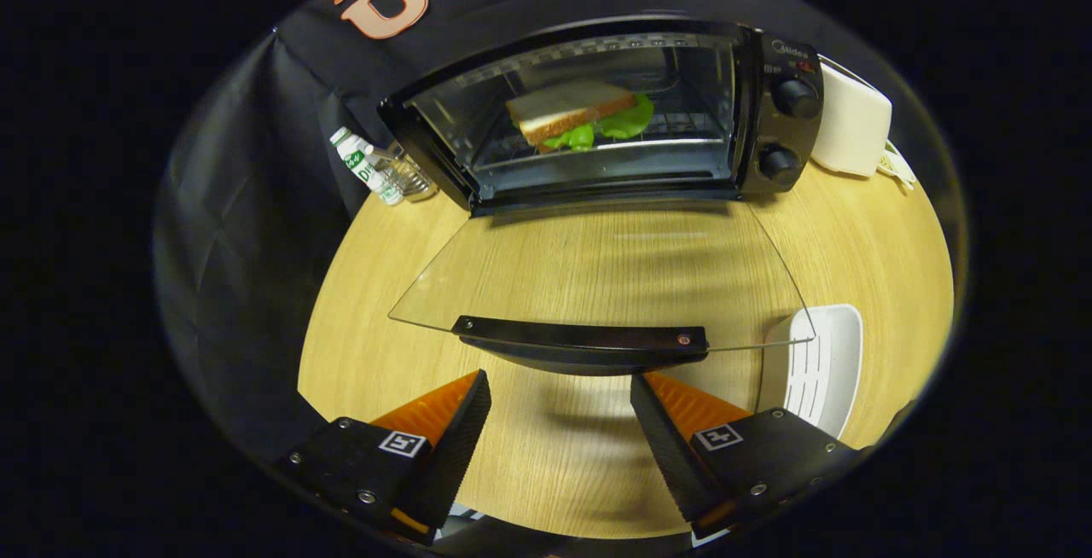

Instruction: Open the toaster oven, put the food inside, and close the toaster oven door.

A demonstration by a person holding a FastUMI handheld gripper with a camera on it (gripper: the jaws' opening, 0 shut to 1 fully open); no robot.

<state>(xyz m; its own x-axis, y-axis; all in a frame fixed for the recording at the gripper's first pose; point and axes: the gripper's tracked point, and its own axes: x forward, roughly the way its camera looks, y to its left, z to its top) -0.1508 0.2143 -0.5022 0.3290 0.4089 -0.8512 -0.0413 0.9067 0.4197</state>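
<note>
A black toaster oven stands at the back of the round wooden table. Its glass door hangs fully down and flat, with the black handle at the near edge. Inside, on the wire rack, lies a sandwich of white bread with green lettuce sticking out. My gripper is open, fingers spread wide with nothing between them. The fingertips sit just short of the door handle, a little below it.
A small white bottle with a green label and a clear glass stand left of the oven. A white box sits right of the oven. A white ridged plate lies on the table beyond my right finger.
</note>
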